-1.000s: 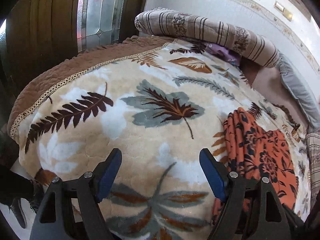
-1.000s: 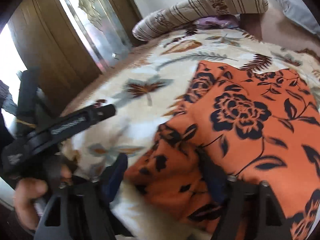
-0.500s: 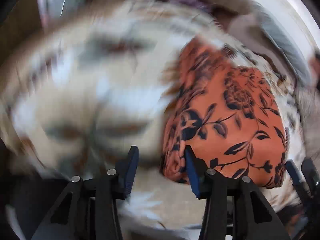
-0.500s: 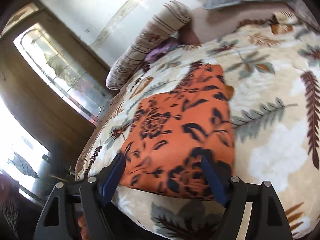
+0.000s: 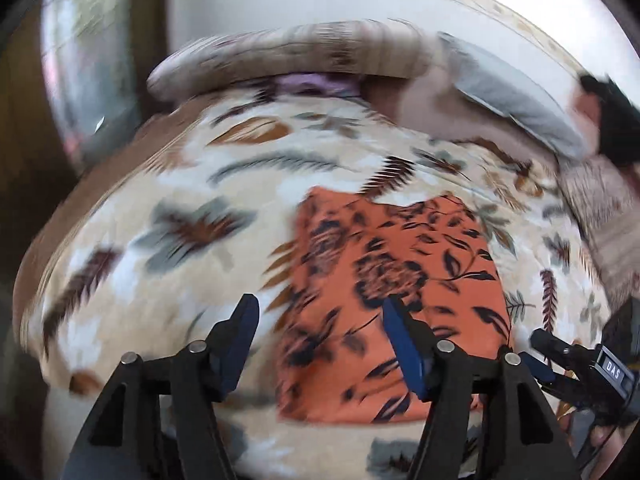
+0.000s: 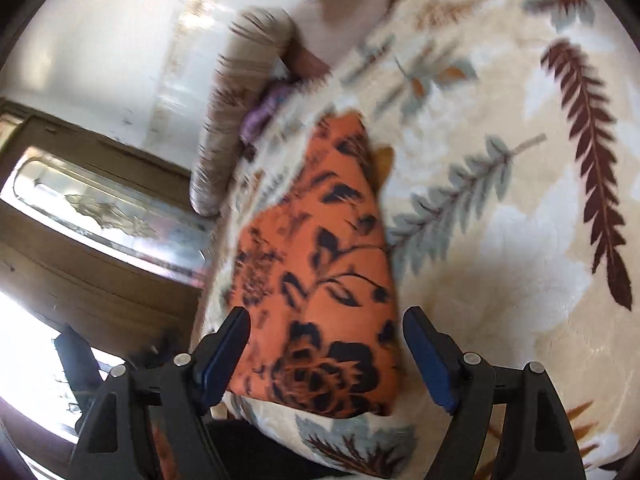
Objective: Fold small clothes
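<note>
both grippers, left [image 5: 318,322] and right [image 6: 326,340], gape wide and empty above the cloth [image 5: 392,300]; a shallow pinch could snag one layer and undo it.

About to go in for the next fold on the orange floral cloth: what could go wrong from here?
1. The orange floral cloth lies near the bed's edge; a pull toward you could drag it off.
2. The plush blanket beneath may get pinched along with it.
3. Both views are motion-blurred, so the open left gripper and right gripper may miss the hem.
</note>
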